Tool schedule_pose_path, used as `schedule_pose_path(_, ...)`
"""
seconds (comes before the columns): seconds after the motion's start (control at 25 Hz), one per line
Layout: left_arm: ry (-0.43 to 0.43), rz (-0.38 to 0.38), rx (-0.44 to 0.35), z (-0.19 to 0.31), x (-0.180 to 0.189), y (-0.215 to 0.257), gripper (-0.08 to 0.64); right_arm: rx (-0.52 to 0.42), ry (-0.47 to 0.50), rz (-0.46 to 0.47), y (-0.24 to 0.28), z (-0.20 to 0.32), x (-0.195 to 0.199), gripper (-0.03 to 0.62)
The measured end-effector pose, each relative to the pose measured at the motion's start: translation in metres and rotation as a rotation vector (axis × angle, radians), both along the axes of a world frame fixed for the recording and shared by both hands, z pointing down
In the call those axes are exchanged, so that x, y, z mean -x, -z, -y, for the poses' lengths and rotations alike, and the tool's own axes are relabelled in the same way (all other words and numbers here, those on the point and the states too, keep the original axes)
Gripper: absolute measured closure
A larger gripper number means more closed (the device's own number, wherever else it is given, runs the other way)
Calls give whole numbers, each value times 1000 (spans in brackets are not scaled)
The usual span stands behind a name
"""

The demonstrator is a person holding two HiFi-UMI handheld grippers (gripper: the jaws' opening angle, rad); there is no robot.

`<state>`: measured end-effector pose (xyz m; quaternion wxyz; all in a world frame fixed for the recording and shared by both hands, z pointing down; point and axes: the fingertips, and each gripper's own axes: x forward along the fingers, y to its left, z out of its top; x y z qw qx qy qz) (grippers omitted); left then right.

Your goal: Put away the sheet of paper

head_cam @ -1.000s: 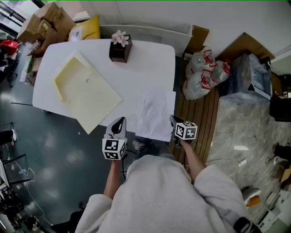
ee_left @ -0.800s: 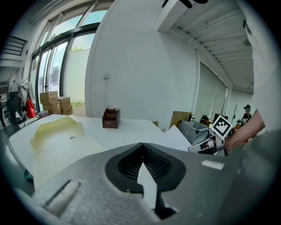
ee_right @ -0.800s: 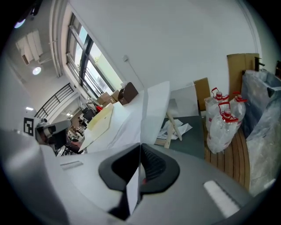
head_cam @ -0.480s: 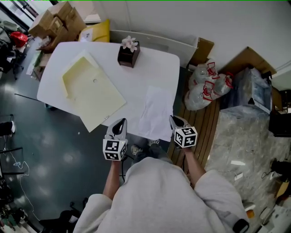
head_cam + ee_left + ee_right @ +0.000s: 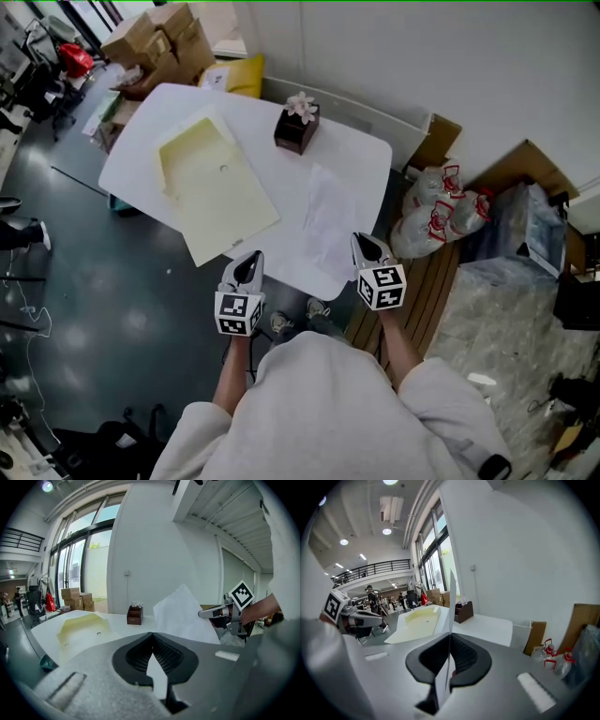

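Sheet of paper (image 5: 328, 220) has come up since a second ago. Back then it lay flat over the table's near edge. Now it reads thinner and paler from the head view, and in the left gripper view it stands tilted in the air over the table (image 5: 361, 150) with one corner pointing up. The whole table has also slid toward the top of the head view, while both grippers sit about where they were in front of the person.

The right gripper (image 5: 360, 242) is by the table's near right corner, jaws clamped together on the paper's near edge. In the right gripper view the sheet runs edge-on straight between the pads and rises above them as a thin white line.

The left gripper (image 5: 250, 258) hovers just off the table's near edge, apart from the paper. Its jaws are closed tip to tip, with nothing pinched as far as I can see.

A cream folder (image 5: 220, 192) lies flat on the table's left half, one corner hanging over the near edge. A small dark brown box (image 5: 298, 133) with a pale flower on top stands at the table's far edge. White bags with red print (image 5: 441, 211) sit on the floor off the table's right side, and there are cardboard boxes (image 5: 164, 33) beyond its far left corner.
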<state>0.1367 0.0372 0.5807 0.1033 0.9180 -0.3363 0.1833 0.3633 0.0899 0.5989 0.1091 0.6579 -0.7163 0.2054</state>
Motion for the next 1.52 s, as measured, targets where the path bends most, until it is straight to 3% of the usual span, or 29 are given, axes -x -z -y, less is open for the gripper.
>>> schedule_pose_path(0.44,227,-32,-52,-1,74,20,557,-129,181,-75,48,51,54,591)
schedule_pose_path(1.04,522,-23,-93,-17,173,37,557,-244,440,-16,93,111,162,591)
schedule_pose_path(1.52,621,-15,-81,-11,199,32,558,-257,550,20,94,138,204,591)
